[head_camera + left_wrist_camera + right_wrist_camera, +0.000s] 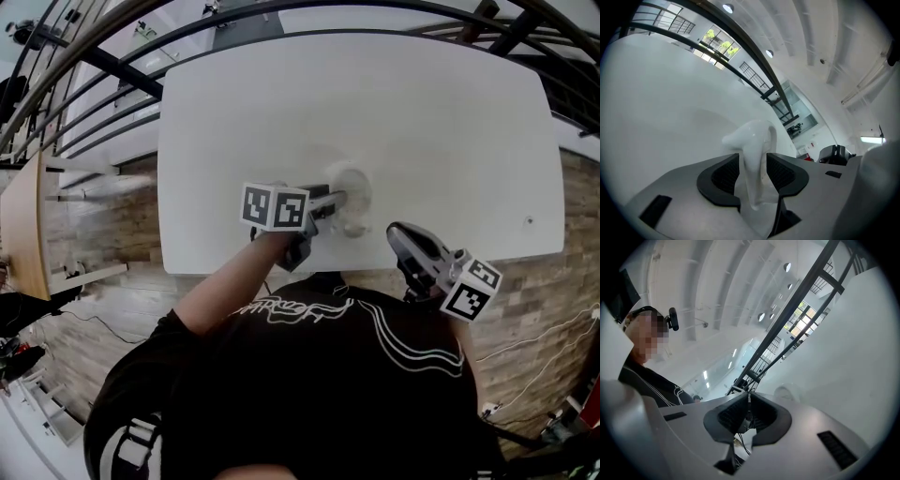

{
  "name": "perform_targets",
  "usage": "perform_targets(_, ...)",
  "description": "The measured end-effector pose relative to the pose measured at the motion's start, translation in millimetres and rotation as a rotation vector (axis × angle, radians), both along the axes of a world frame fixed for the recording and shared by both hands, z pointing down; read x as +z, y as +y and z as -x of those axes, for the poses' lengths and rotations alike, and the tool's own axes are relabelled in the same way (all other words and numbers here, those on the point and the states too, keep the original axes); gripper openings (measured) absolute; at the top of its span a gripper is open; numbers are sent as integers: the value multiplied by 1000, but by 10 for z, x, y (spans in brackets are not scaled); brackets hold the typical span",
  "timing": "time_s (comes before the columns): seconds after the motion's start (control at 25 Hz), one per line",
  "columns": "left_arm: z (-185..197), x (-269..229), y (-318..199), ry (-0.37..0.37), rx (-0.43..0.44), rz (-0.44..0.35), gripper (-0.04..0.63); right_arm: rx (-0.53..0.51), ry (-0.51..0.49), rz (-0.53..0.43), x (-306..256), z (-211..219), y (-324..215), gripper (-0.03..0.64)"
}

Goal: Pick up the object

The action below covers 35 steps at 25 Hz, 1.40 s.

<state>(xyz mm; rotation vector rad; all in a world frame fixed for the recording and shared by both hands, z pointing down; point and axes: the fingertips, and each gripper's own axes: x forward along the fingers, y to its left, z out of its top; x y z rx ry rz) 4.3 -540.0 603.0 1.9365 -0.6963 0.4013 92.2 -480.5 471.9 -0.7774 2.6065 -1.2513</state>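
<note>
White table (450,112) with rounded corners, one glossy white object (358,186) near its front edge.

The left gripper (752,172) reaches forward on an outstretched arm (230,281), its fingers (722,176) spread wide. The right gripper (749,409) sits back to the right of those fingers, its own closed together.

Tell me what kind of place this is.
Probably a large indoor hall or atrium, not a home: black metal railings run beyond the white table, the floor is brick-patterned, and round lights sit in a high white ceiling.
</note>
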Motion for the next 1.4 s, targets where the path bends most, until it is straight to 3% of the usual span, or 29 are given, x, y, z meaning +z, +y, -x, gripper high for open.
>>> perform_targets(0.36, -50, 53, 5, 27, 0, 44, 160, 22, 0, 10, 25, -22, 23, 19)
perform_targets(1.0, -208, -56, 61, 39, -2, 35, 126, 45, -8, 40, 24, -201, 127, 20)
perform_targets(1.4, -384, -333, 276, 106, -43, 7, 126, 53, 17, 12, -27, -397, 383, 20)
